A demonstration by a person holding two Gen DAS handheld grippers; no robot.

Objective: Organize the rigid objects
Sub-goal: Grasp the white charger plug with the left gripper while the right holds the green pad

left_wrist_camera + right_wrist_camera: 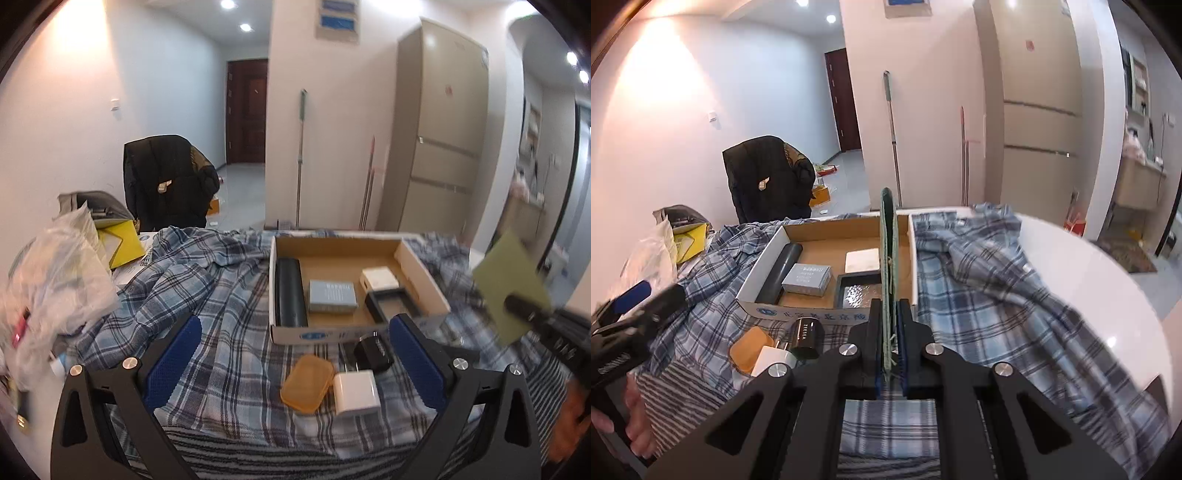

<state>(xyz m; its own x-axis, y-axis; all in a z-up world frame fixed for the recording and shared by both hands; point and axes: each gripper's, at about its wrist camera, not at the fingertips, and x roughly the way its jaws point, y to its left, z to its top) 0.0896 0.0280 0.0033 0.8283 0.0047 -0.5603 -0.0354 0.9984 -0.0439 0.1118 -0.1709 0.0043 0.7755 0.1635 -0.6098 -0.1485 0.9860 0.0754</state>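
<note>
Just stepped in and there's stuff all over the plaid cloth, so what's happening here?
A person is sorting small items into a cardboard box using two handheld grippers. The right gripper is shut on a thin green card, held on edge in front of the box. The left gripper is open above an orange case, a white charger and a black cylinder, all outside the box.

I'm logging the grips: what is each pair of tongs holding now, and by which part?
The right tongs are shut on a thin green card, held upright by its lower edge. The left tongs stand open and hold nothing.
</note>
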